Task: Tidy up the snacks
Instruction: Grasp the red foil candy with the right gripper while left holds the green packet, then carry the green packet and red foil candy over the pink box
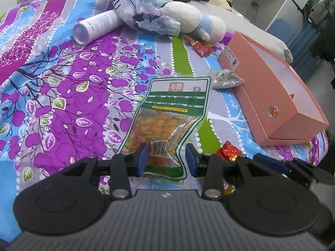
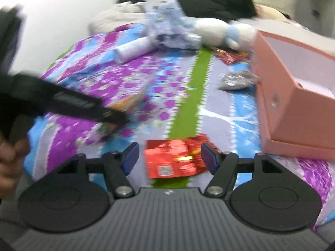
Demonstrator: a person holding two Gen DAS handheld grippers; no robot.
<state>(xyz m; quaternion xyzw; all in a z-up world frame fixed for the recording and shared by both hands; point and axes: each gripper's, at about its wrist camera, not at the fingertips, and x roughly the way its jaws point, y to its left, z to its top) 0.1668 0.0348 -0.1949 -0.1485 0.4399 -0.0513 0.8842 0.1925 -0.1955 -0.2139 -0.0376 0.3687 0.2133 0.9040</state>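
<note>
The left gripper (image 1: 167,160), low in the frame, has its fingers apart around the see-through green-and-white bag of orange snack (image 1: 167,123) — not squeezing. The bag looks light, soft and slippery; pinch its flat edge. The right gripper (image 2: 169,159) stands wide around a shiny red foil packet (image 2: 173,156), crinkly and light.

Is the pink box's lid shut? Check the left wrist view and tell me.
No: the pink box lies open-topped on the bedspread, its white inside showing.
</note>
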